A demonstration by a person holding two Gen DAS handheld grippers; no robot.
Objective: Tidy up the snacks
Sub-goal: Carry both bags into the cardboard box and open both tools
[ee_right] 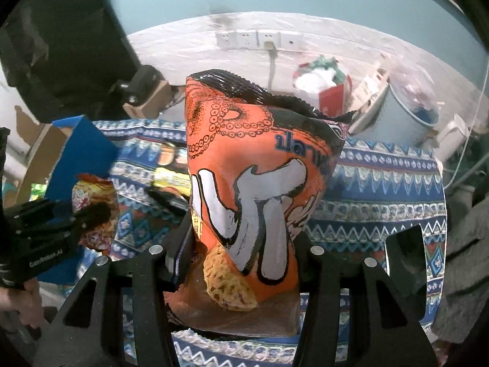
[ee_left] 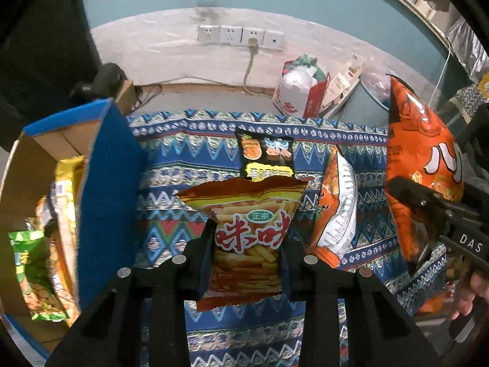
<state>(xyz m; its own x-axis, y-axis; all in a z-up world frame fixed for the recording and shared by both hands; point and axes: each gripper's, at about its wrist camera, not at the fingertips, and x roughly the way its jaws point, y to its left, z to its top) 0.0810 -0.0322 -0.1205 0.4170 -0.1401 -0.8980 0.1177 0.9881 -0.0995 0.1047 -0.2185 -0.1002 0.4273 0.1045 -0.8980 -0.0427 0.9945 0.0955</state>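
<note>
Left gripper (ee_left: pixel 246 263) jaws are pinching the light, crinkly yellow-red fries bag (ee_left: pixel 247 235); right gripper (ee_right: pixel 241 263) jaws are squeezing the puffy, slippery orange foil snack bag (ee_right: pixel 259 189) low down, likeliest to crush.

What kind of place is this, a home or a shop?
Probably a room in a home, not a shop. A patterned cloth covers the surface, wall sockets sit on a rough plastered wall, and a cardboard box of snacks stands at the left.
</note>
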